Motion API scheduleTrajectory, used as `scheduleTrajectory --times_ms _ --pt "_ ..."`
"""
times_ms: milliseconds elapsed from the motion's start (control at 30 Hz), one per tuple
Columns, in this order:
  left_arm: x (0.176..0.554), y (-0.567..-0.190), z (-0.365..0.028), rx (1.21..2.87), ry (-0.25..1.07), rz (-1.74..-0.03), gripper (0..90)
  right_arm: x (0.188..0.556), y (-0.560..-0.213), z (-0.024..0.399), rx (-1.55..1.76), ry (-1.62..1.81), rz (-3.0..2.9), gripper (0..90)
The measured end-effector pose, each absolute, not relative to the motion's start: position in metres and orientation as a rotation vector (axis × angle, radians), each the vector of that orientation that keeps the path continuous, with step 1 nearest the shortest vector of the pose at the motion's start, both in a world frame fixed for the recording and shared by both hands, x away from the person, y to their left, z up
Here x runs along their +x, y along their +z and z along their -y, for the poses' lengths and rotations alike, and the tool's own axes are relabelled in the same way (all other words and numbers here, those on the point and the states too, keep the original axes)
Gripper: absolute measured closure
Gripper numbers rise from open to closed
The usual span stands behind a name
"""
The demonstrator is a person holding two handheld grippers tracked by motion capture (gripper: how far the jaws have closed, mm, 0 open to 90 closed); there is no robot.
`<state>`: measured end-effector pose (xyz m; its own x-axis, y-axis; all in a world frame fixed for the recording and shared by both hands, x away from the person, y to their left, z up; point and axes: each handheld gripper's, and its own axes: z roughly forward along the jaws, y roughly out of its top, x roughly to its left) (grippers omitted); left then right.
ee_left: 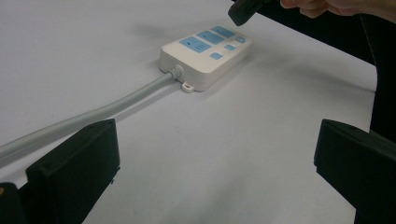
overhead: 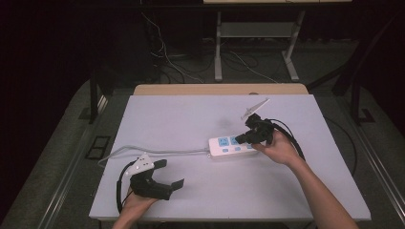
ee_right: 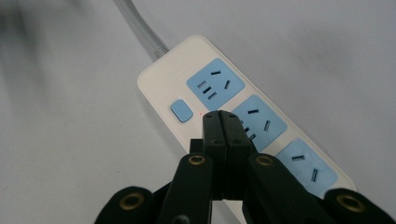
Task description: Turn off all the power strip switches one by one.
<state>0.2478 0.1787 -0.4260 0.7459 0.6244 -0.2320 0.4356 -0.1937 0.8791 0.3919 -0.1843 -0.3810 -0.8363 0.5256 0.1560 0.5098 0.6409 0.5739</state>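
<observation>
Three blue sockets top the stiff, light power strip (overhead: 234, 145) lying mid-table (overhead: 200, 119), best steadied by its sides while the right gripper (ee_right: 220, 122), jaws closed and empty, hovers above its switches; the left gripper (overhead: 169, 174) rests open.

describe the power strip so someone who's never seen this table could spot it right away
On the white table, look right of centre, just under the shut right gripper. There lies a white plastic power strip with three pale blue sockets and small blue switch buttons along one side. A thick grey cable runs from its end toward the open left gripper, and it is the one white-and-blue thing there.
</observation>
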Motion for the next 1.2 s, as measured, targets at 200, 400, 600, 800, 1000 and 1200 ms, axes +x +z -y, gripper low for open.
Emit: scheduleTrajectory --times_ms 200,400,600,800,1000,1200 --pt "0.248 -0.426 -0.179 1.831 0.210 -0.823 0.0 0.394 -0.389 0.184 0.905 0.963 -2.838 90.0" --pt "0.248 -0.426 -0.179 1.831 0.212 -0.825 0.0 0.395 -0.395 0.182 0.907 0.953 -2.849 90.0" --pt "0.248 -0.426 -0.179 1.831 0.213 -0.824 0.0 0.397 -0.399 0.180 0.908 0.942 -2.861 90.0" --pt "0.248 -0.426 -0.179 1.832 0.213 -0.823 0.0 0.398 -0.407 0.179 0.924 0.924 -2.883 90.0" --pt "0.249 -0.427 -0.179 1.836 0.211 -0.822 0.0 0.399 -0.408 0.181 0.936 0.949 -2.885 90.0" --pt "0.249 -0.427 -0.179 1.839 0.210 -0.822 0.0 0.400 -0.409 0.181 0.939 0.955 -2.885 90.0"
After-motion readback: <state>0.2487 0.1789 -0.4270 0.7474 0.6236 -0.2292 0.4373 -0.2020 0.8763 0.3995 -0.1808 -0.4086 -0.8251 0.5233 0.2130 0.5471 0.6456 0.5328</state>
